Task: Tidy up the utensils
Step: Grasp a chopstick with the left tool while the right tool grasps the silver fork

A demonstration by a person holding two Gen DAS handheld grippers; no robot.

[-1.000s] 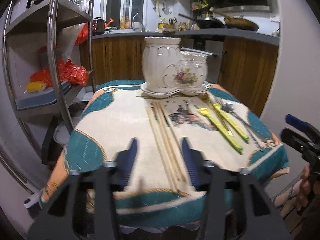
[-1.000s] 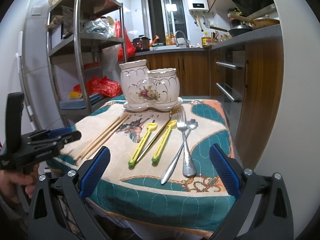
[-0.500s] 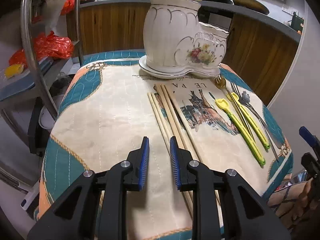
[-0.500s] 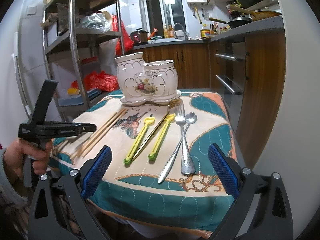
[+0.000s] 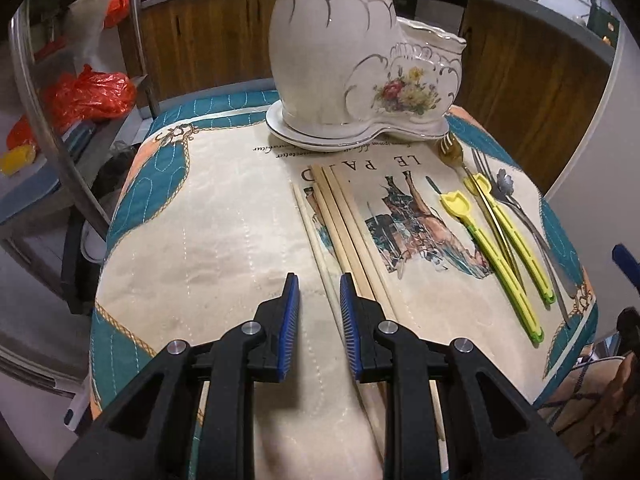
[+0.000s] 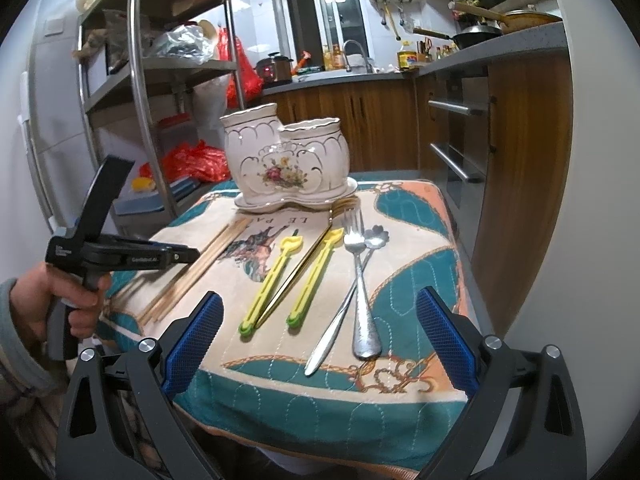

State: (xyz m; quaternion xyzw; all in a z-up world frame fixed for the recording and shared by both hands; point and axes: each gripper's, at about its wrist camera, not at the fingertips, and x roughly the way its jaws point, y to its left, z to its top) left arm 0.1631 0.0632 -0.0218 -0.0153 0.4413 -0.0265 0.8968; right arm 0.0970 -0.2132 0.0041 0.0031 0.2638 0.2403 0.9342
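Observation:
Several wooden chopsticks (image 5: 340, 224) lie side by side on the cloth-covered table (image 5: 208, 220). My left gripper (image 5: 319, 285) hovers low over their near part, jaws narrowly open around the leftmost stick, holding nothing. A white two-cup ceramic holder (image 5: 344, 60) stands at the back of the table; it also shows in the right wrist view (image 6: 288, 160). Two yellow utensils (image 6: 280, 276), a gold one, a fork (image 6: 358, 264) and a flower-ended spoon (image 6: 348, 292) lie in front of my right gripper (image 6: 316, 312), which is wide open and empty off the table's near edge.
A metal shelf rack (image 6: 160, 92) with red bags stands left of the table. Wooden cabinets (image 6: 520, 152) and a counter run behind and to the right. The left gripper and the hand holding it (image 6: 120, 256) show at the left of the right wrist view.
My left gripper has moved forward and down over the chopsticks and its jaws have narrowed from wide open to a small gap. The right gripper has barely moved.

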